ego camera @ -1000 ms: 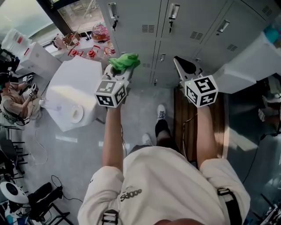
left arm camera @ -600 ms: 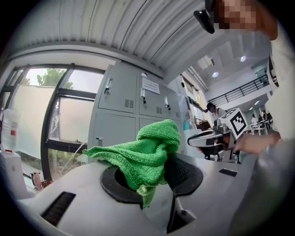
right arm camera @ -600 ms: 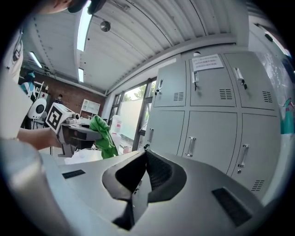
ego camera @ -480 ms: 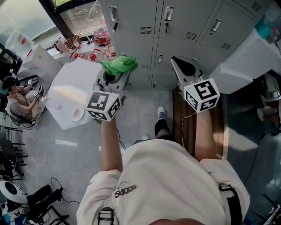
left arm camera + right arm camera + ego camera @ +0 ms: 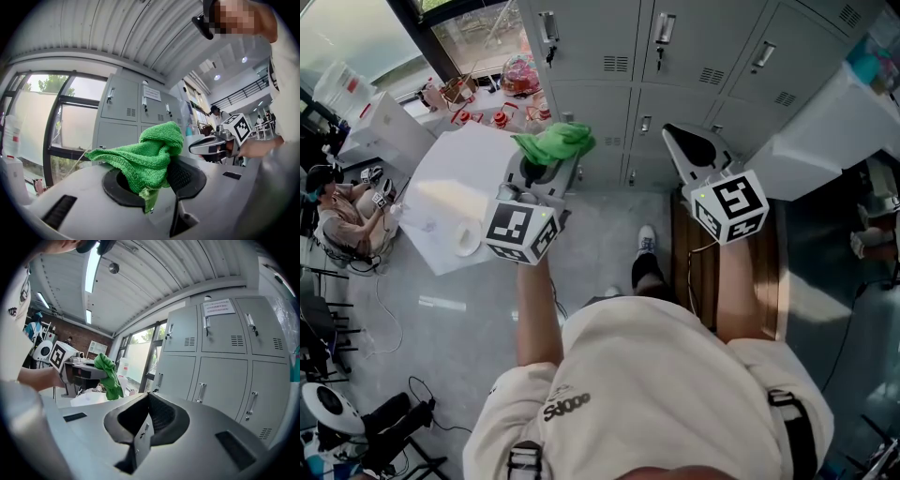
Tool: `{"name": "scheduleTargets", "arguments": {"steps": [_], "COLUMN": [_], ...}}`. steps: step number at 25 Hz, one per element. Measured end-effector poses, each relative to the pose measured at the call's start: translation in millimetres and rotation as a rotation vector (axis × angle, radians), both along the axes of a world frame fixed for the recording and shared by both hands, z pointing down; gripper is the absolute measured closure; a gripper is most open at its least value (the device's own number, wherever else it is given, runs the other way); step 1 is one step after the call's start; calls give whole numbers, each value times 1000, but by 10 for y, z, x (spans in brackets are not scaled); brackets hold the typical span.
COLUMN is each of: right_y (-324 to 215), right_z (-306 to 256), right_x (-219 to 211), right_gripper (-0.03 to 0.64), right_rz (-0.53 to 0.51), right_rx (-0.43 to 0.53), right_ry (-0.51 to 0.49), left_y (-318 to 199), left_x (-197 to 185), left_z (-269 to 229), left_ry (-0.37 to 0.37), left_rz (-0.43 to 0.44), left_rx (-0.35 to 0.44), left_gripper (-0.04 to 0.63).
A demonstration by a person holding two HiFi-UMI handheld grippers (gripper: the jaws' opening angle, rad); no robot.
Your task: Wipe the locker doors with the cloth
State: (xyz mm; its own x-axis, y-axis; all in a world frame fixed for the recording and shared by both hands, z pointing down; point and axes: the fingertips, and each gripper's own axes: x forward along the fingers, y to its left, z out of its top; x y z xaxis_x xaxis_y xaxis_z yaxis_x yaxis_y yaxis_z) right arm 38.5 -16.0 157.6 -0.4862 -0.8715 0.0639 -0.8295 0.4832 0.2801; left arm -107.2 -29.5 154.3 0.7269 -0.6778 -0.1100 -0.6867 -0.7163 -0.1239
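A bunched green cloth (image 5: 554, 143) sticks out of my left gripper (image 5: 546, 161), which is shut on it and held a short way in front of the grey locker doors (image 5: 694, 56). In the left gripper view the cloth (image 5: 146, 157) fills the jaws and drapes to the left, with the lockers (image 5: 123, 110) still some distance behind it. My right gripper (image 5: 690, 142) is shut with nothing in it, level with the left one. In the right gripper view the lockers (image 5: 220, 362) stand ahead and the cloth (image 5: 108, 373) hangs at the left.
A white table (image 5: 450, 183) with a roll of tape stands at the left, below a window sill with red items (image 5: 497, 117). A wooden bench (image 5: 694, 258) lies under my right arm, and a white slanted panel (image 5: 825, 131) rises at the right. A person (image 5: 333, 211) sits far left.
My left gripper with the cloth has drawn back a little down and to the left, away from the lockers. The right gripper has barely moved.
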Motion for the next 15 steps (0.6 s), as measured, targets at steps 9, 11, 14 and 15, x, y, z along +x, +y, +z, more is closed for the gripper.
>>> {"name": "scheduleTargets", "arguments": {"steps": [9, 11, 14, 15], "right_y": [-12, -27, -43, -47], "right_z": [62, 64, 77, 83], "right_x": [-50, -59, -66, -67], "right_gripper": [609, 609, 609, 610], "right_rz": [-10, -10, -13, -14], "right_rx": [-11, -13, -15, -16], "right_ry": [-5, -11, -19, -22], "left_y": [-8, -24, -46, -53], "left_x": [4, -4, -5, -4], "left_z": [32, 42, 71, 82], "left_ry": [2, 3, 0, -1], "left_rz": [3, 3, 1, 1], "left_rx": [-20, -25, -32, -34], "left_gripper": [456, 456, 456, 456]}}
